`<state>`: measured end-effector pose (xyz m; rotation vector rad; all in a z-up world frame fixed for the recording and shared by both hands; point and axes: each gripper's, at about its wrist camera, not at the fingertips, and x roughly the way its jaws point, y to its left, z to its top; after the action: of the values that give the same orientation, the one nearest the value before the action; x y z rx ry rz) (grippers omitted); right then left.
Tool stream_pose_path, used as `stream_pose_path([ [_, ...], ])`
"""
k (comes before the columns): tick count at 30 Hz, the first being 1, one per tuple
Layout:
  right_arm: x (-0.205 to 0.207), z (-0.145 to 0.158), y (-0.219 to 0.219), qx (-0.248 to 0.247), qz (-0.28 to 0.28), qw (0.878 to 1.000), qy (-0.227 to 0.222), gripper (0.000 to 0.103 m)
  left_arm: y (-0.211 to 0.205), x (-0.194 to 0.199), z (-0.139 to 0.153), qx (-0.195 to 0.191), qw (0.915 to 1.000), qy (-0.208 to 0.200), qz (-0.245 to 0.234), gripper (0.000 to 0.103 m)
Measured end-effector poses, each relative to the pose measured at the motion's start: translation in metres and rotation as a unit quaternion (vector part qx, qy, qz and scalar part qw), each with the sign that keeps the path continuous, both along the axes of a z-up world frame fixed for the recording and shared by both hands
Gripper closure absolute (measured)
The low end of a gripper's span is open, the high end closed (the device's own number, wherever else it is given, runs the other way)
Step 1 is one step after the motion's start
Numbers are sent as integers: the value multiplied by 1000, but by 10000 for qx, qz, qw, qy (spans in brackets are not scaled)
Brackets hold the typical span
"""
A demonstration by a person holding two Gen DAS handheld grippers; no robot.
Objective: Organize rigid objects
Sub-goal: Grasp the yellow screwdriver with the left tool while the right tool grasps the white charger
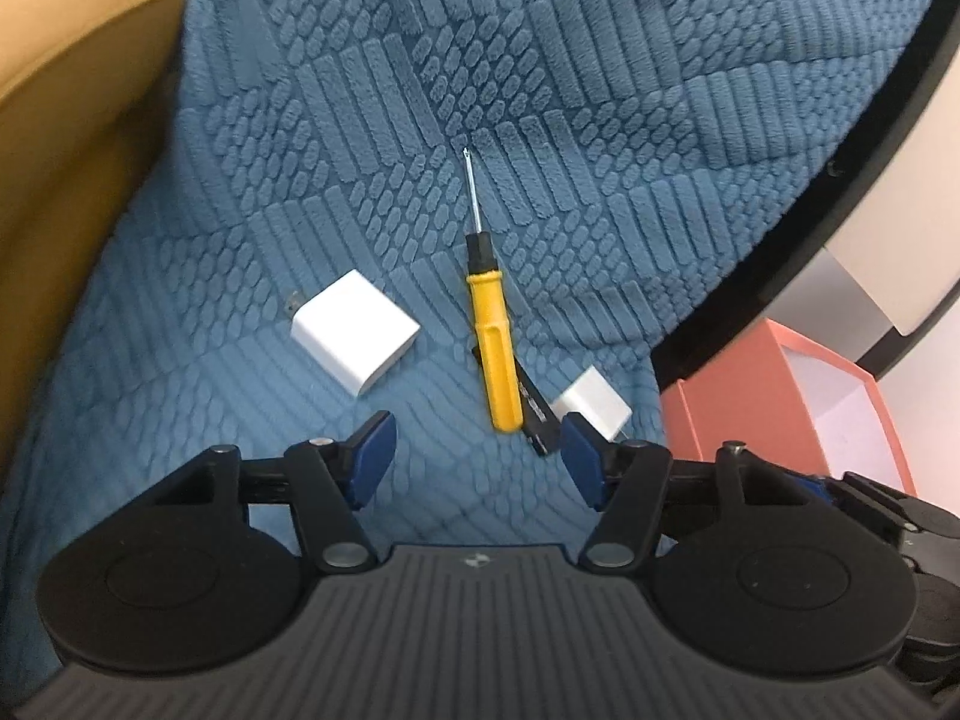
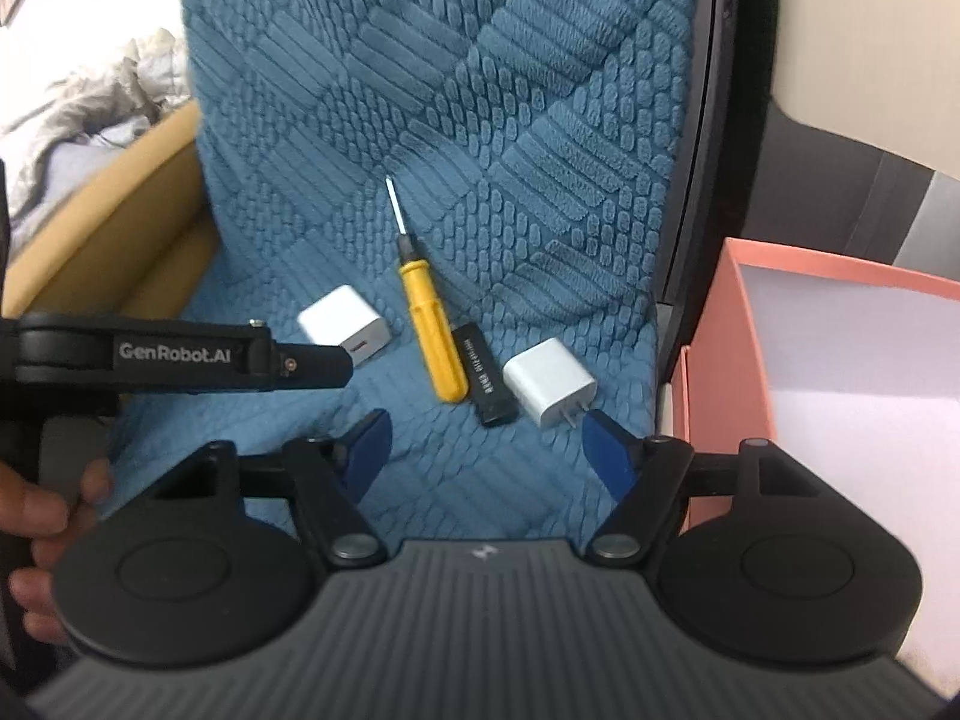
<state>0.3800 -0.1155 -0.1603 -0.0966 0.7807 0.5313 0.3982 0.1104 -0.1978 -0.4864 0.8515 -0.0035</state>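
Note:
A yellow-handled screwdriver (image 1: 493, 354) (image 2: 431, 333) lies on the blue textured blanket (image 1: 540, 120) (image 2: 480, 120), tip pointing away. A black flat stick (image 1: 534, 414) (image 2: 485, 375) lies right of its handle. One white charger (image 1: 354, 341) (image 2: 343, 324) lies to the left, another white charger (image 1: 591, 401) (image 2: 549, 383) to the right, prongs toward me. My left gripper (image 1: 477, 453) is open and empty, just short of the screwdriver handle. My right gripper (image 2: 489, 447) is open and empty near the right charger. The left gripper's body (image 2: 180, 354) shows in the right wrist view.
A pink open box (image 2: 828, 360) (image 1: 792, 396) with a white inside stands right of the blanket. A black edge (image 1: 810, 240) (image 2: 714, 180) borders the blanket on the right. A tan cushion (image 1: 78, 180) (image 2: 108, 240) lies on the left.

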Motion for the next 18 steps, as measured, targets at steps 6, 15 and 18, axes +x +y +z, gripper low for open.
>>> stream_pose_path([
  [6, 32, -19, 14, -144, -2, 9999, 48, 36, 5, 27, -22, -202, 9997, 107, -31, 41],
  [15, 69, -36, 31, -500, 95, 9987, -44, 36, -5, 65, -40, -451, 9988, 87, -191, 45],
  [18, 79, -42, 38, -705, 223, 9973, -28, 36, -6, 76, -41, -458, 9988, 27, -197, 45],
])
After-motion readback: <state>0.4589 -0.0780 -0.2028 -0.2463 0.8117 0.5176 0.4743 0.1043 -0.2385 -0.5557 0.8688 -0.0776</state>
